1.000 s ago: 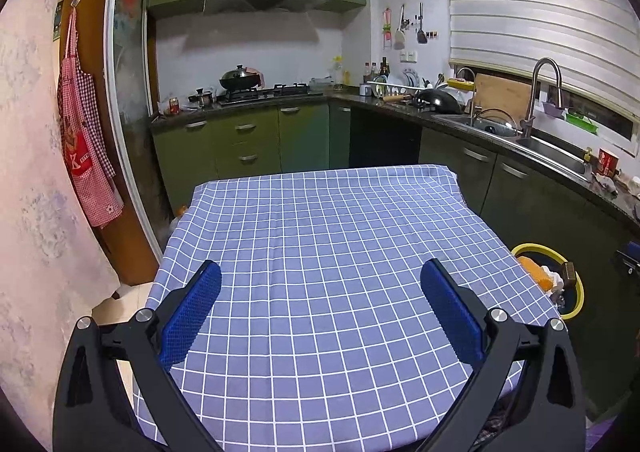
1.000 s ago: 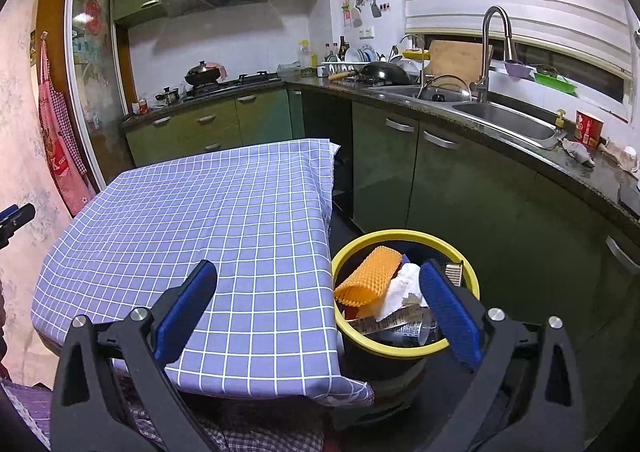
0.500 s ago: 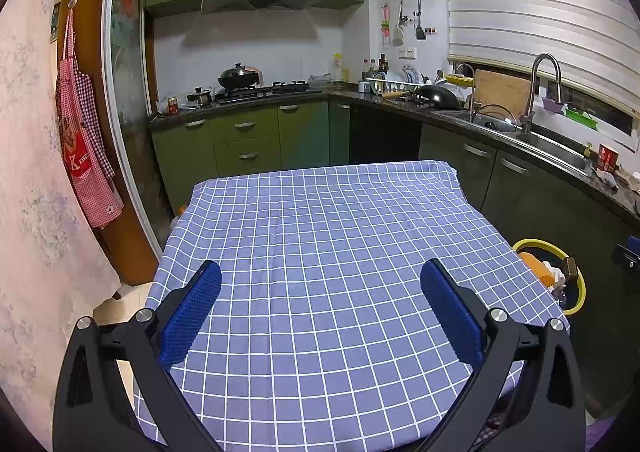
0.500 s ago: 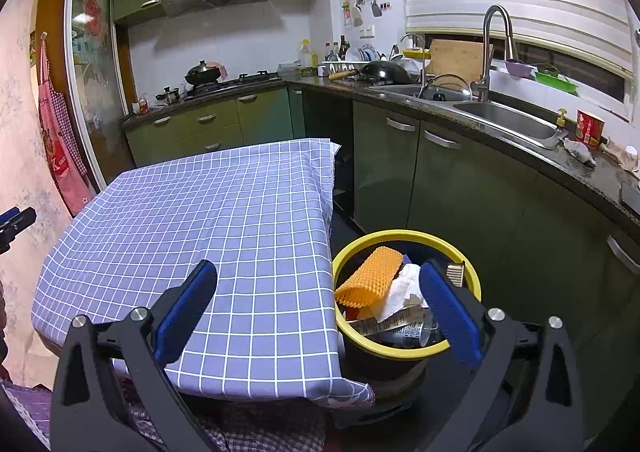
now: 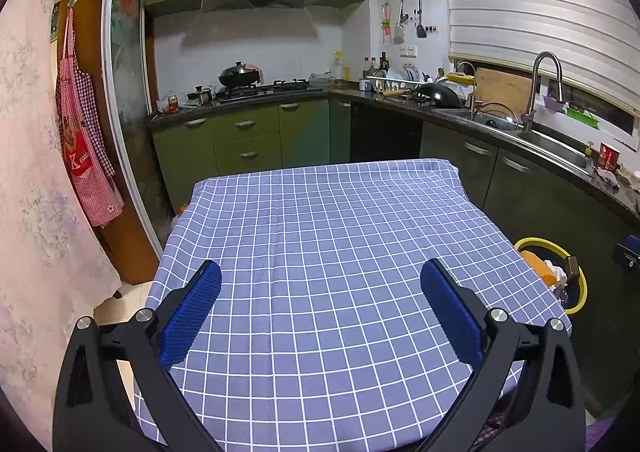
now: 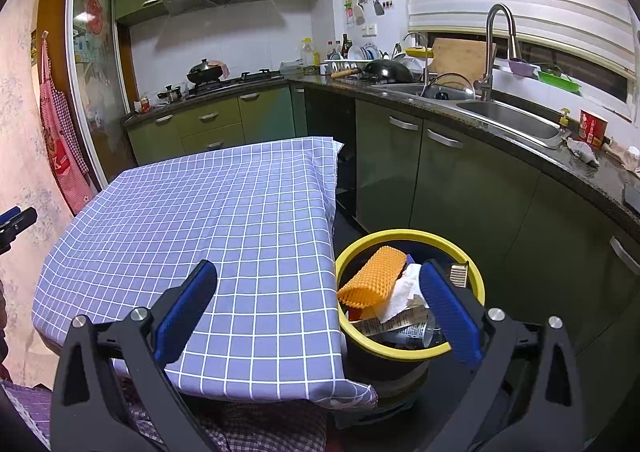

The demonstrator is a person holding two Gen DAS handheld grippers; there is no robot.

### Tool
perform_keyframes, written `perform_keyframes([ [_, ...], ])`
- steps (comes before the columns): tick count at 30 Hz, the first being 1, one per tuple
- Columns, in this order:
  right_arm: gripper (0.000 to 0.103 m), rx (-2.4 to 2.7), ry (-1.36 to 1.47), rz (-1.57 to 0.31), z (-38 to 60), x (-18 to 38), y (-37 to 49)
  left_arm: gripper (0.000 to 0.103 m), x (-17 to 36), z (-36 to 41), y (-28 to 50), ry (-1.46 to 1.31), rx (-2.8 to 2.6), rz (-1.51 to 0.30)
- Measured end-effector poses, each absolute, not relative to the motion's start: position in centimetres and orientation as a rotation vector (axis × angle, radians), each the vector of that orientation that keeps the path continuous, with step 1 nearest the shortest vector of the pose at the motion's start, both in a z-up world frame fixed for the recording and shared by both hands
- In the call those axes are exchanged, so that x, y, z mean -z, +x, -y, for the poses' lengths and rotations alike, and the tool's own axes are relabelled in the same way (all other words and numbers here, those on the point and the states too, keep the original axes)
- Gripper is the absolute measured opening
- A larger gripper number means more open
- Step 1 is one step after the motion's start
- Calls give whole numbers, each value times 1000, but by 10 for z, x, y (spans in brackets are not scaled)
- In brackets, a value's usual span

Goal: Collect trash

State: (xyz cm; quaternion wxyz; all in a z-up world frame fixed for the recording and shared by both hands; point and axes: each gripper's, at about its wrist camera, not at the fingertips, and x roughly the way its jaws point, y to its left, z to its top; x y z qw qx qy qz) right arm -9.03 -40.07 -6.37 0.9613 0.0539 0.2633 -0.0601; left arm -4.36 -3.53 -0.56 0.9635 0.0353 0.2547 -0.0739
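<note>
A black trash bin with a yellow rim (image 6: pixel 476 284) stands on the floor right of the table; it also shows in the left wrist view (image 5: pixel 582 282). It holds an orange mesh sheet (image 6: pixel 374 278), white paper (image 6: pixel 404 292) and other wrappers. My right gripper (image 6: pixel 318 272) is open and empty, above the table's near right corner, its right finger over the bin. My left gripper (image 5: pixel 320 270) is open and empty above the near part of the table (image 5: pixel 320 220), which carries a blue checked cloth with nothing on it.
Green kitchen cabinets (image 6: pixel 452 180) with a sink (image 6: pixel 508 120) run along the right, close to the bin. A stove with a wok (image 5: pixel 238 76) is at the back. A red apron (image 5: pixel 84 140) hangs on the left wall.
The left wrist view has drawn back and up slightly, so the table looks a little farther. The right gripper has barely moved. Both grippers stay open.
</note>
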Motion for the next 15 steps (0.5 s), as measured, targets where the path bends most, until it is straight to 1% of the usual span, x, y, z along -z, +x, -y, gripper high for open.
perform_keyframes([
  [15,96,119,109,-538,397,68,-87,98,6,32,-40,81,154,-521],
])
